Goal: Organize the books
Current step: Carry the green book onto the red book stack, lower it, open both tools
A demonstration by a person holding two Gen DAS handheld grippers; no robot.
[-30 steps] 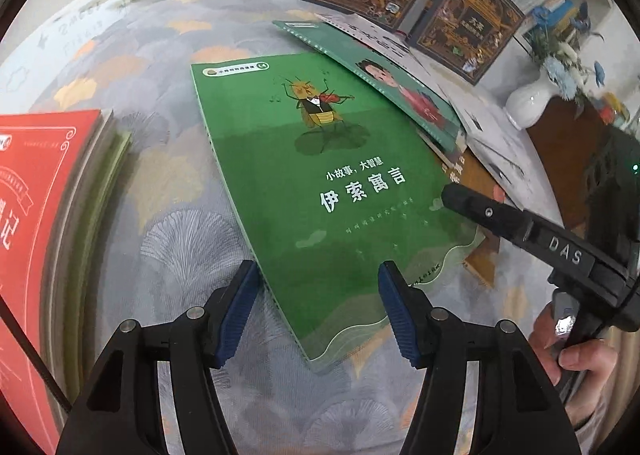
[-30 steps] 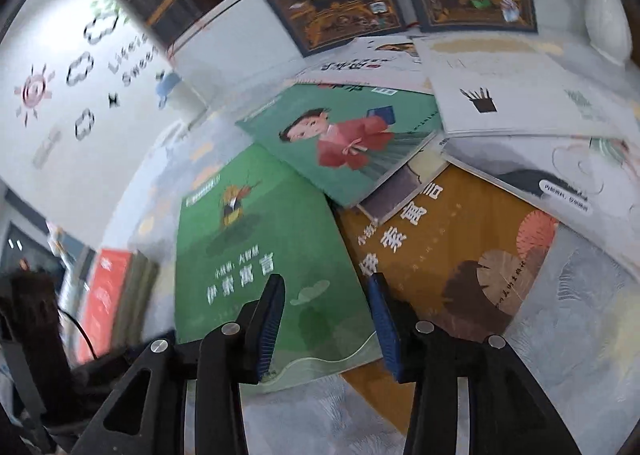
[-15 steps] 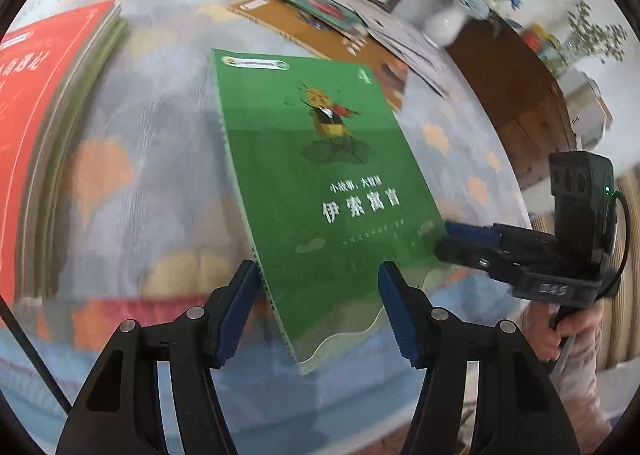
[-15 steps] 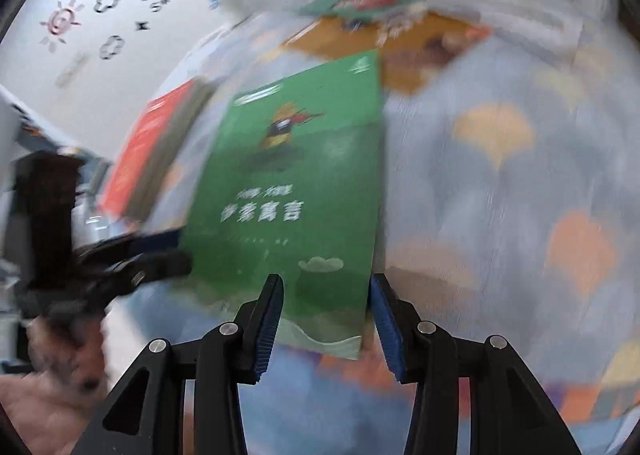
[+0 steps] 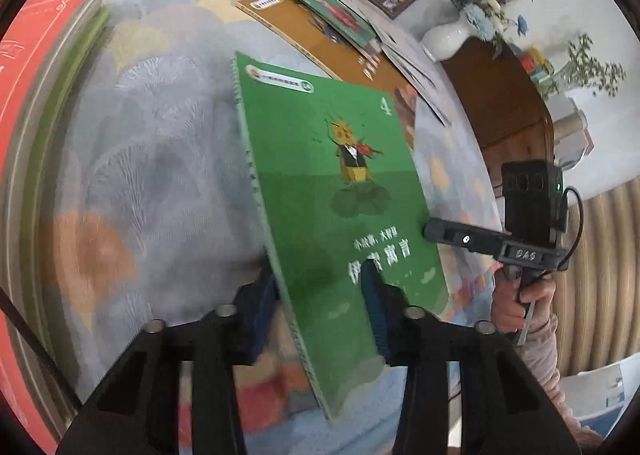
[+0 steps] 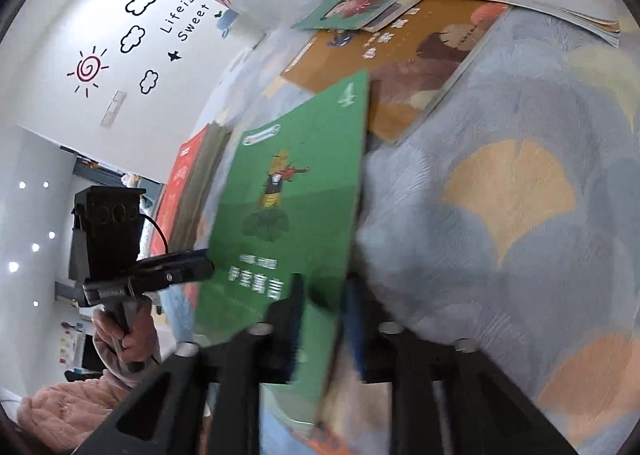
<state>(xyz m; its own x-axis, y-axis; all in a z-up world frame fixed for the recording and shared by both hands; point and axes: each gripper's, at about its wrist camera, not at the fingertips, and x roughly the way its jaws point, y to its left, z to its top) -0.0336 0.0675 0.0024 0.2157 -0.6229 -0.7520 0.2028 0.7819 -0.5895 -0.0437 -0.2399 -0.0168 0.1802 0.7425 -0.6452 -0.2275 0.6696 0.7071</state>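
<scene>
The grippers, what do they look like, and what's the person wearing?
Both are black plastic with blue pads. The right gripper carries white "DAS" lettering, a boxy black camera block with a green light, and a black cable. The left gripper looks alike. Sleeves are fluffy pink.

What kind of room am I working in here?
Probably a child's room or a reading corner at home: picture books lie on a patterned quilt, a wall carries sun and cloud decals reading "Life is Sweet", and a white flower vase stands by.

Black fingers (image 5: pixel 256 307), fluffy pink sleeve (image 6: pixel 76 399)
</scene>
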